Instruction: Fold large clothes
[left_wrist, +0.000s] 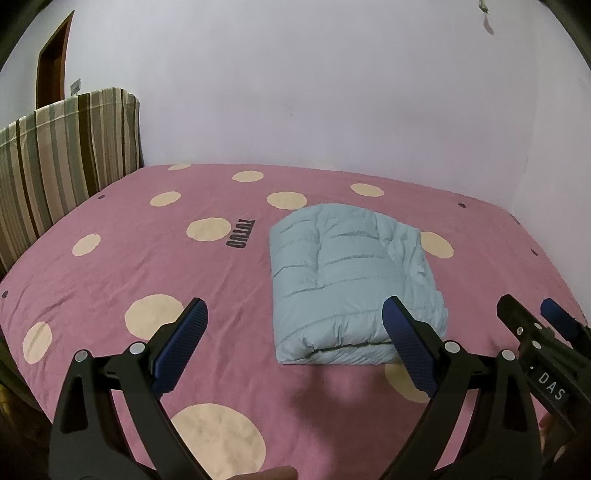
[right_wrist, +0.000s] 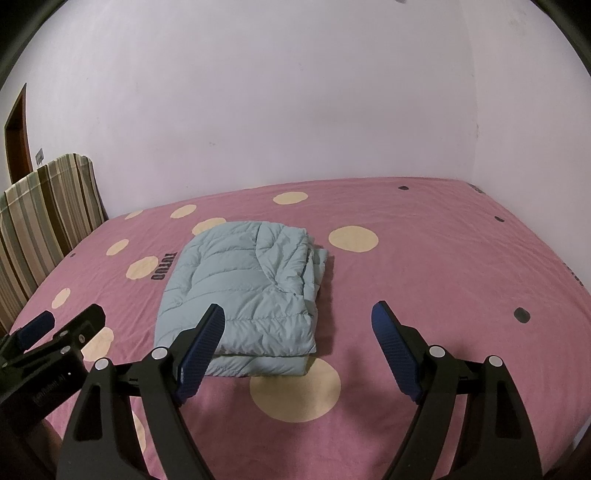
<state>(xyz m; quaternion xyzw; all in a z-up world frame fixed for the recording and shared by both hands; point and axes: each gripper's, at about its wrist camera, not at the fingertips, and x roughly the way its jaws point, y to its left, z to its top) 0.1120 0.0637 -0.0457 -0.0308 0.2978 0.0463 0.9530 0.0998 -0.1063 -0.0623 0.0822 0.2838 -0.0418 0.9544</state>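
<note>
A pale blue quilted puffer jacket (left_wrist: 347, 280) lies folded into a thick rectangle on the pink bed cover (left_wrist: 147, 266); the right wrist view shows the same jacket (right_wrist: 243, 291) left of centre. My left gripper (left_wrist: 295, 317) hovers open over the cover just short of the jacket's near edge, nothing between its blue pads. My right gripper (right_wrist: 299, 317) is open too, held near the jacket's front right corner with empty jaws. Each gripper appears at the edge of the other's view: the right gripper (left_wrist: 532, 317) and the left gripper (right_wrist: 66, 321).
The pink bed cover (right_wrist: 443, 280) with cream dots fills the scene up to a white wall. A striped upright headboard or mattress (left_wrist: 55, 166) stands at the left, with a brown door (left_wrist: 51, 59) behind it. A fingertip (left_wrist: 273, 472) shows at the bottom edge.
</note>
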